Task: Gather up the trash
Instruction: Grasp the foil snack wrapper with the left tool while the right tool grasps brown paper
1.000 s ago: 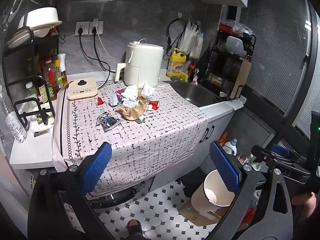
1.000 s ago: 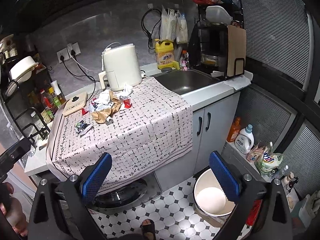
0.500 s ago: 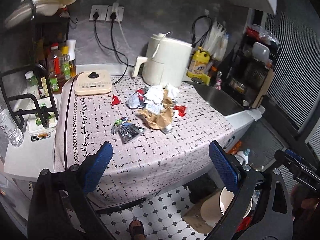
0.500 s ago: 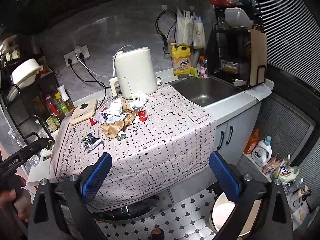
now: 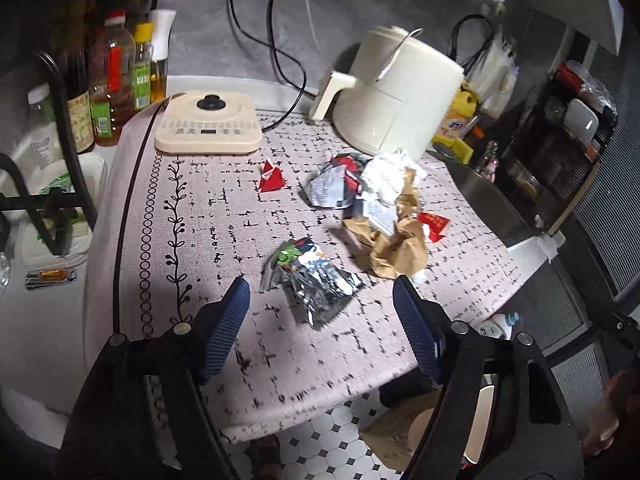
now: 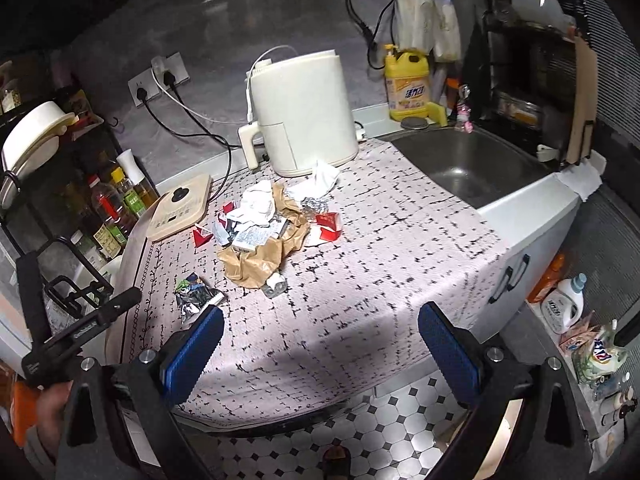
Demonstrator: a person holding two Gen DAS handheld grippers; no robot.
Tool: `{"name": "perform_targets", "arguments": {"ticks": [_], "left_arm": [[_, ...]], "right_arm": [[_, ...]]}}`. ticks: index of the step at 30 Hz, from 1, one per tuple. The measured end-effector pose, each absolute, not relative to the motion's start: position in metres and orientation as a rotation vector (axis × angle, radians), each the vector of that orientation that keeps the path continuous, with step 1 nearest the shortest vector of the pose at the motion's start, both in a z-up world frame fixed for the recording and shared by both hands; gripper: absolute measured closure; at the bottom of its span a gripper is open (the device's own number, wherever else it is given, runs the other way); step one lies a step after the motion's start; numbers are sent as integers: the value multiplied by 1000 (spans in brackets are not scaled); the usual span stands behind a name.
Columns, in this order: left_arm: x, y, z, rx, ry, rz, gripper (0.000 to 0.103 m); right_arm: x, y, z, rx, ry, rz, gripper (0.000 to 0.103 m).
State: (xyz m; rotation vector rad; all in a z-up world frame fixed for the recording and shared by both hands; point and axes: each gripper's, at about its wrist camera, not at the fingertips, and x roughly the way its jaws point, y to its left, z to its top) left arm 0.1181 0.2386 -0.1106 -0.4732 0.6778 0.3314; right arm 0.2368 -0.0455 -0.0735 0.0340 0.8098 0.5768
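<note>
A pile of trash lies on the patterned cloth: a crumpled brown paper bag (image 5: 396, 248), white tissue (image 5: 386, 178), a red wrapper (image 5: 434, 224), a small red packet (image 5: 271, 178). A silver foil wrapper (image 5: 320, 282) lies apart, nearer the front. My left gripper (image 5: 322, 320) is open and empty, with the foil wrapper just beyond its jaws. My right gripper (image 6: 320, 344) is open and empty over the cloth's front edge, well short of the bag (image 6: 260, 258) and foil wrapper (image 6: 196, 294).
A cream air fryer (image 6: 304, 116) and a flat cream cooker (image 5: 208, 124) stand behind the pile. Bottles on a rack (image 5: 116, 80) at left, a sink (image 6: 468, 168) at right. A white bin (image 5: 478, 416) stands on the tiled floor below the counter.
Both grippers moved forward toward the counter. The left one dropped low and close to the foil wrapper. Both stay open.
</note>
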Motion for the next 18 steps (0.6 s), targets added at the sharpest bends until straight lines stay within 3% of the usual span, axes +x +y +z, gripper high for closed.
{"name": "perform_targets", "arguments": {"ticks": [11,17,18], "left_arm": [[172,288,-171,-531,789,298,41],[190,289,-186,-514,819,266,54],[191,289,-186,-516,816,262,63]], "right_arm": [[292,32,-113,24,970,642,15],[321,71,-136,33,1053,666,18],[325,77,-141,31,1062,672,18]]}}
